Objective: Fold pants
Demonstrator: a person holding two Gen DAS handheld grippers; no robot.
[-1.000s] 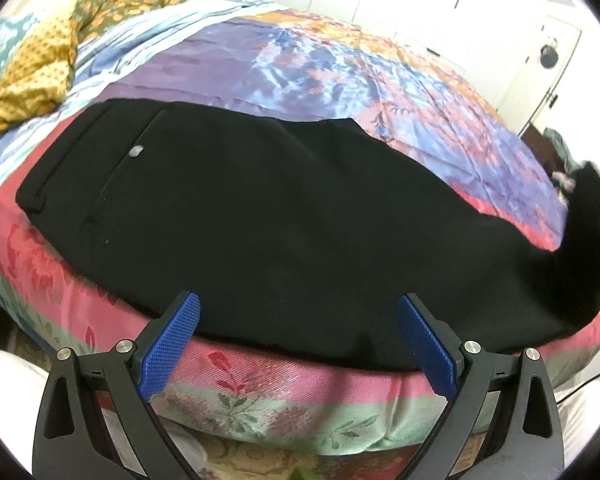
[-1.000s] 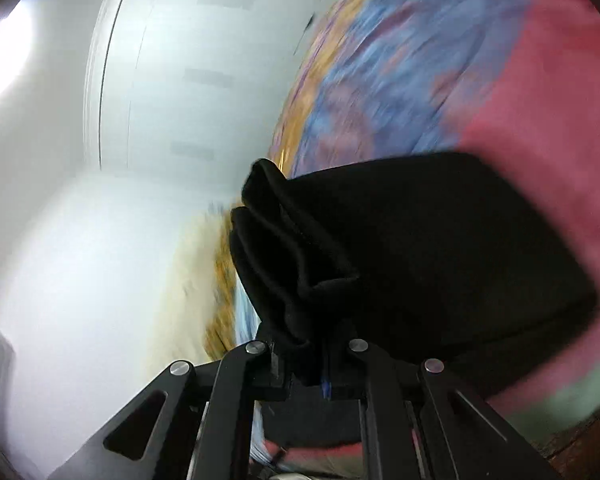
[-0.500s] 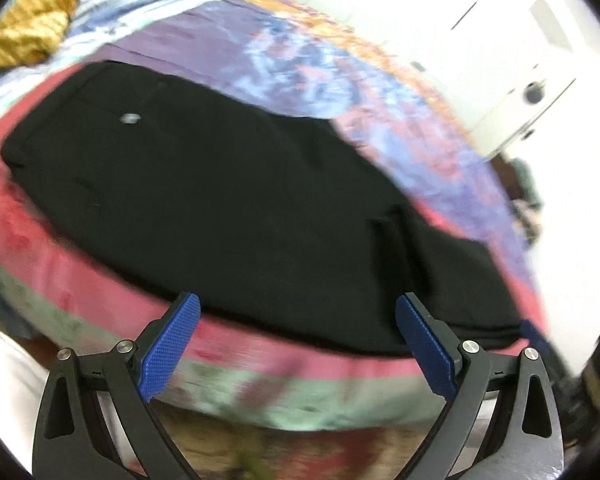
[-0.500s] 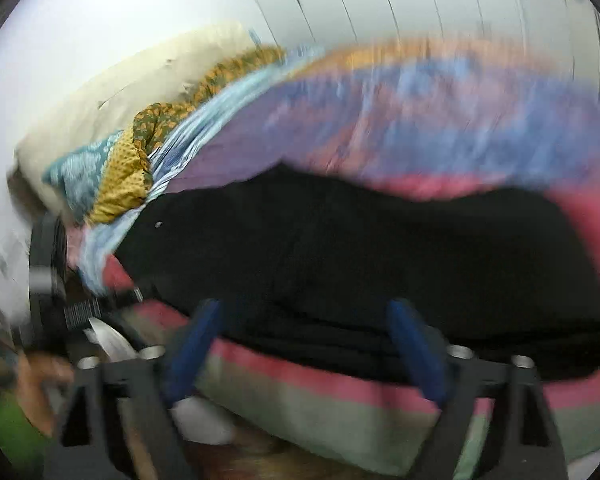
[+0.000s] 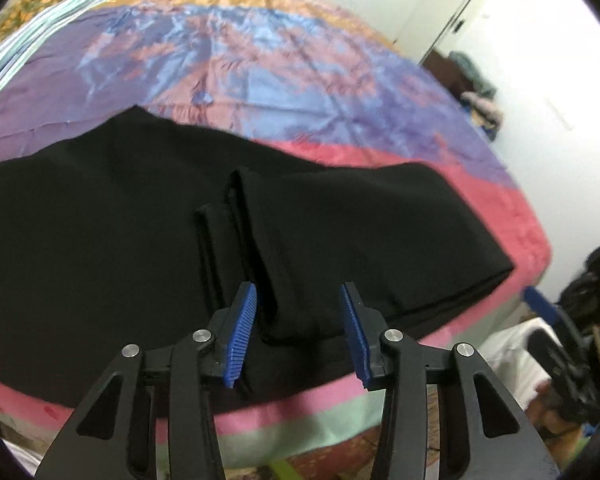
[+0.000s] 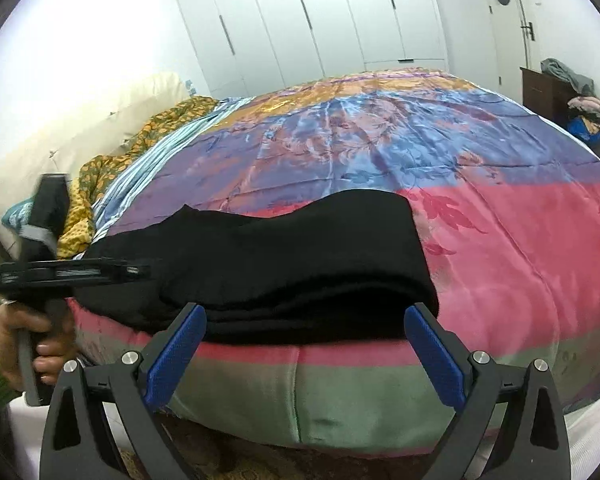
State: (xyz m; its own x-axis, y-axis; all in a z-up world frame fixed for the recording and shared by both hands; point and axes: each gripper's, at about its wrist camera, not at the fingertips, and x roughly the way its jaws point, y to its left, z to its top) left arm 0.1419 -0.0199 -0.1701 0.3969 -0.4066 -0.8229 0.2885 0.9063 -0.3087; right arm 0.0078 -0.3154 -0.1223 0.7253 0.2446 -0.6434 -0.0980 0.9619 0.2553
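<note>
Nearest me, my left hand-held gripper (image 5: pixel 296 332) has just been closing, with the cuff end (image 5: pixel 288 280) of the folded-over leg between its blue pads (image 5: pixel 242 336); I see no pinch yet, so I count it as not gripping. My right hand-held gripper (image 6: pixel 304 356) stands spread wide and released, just short of the near edge of the bed (image 6: pixel 340 392). Beyond both, the black pants (image 6: pixel 280 264) lie along that edge, one end already doubled back. To do this fold well, I judge I should catch every layer of the cuff deep in the pads, lift only slightly, and carry it square to the waist so the edges line up. Farther off, the quilt (image 5: pixel 260 60) runs toward the white wardrobe doors (image 6: pixel 320 20).
</note>
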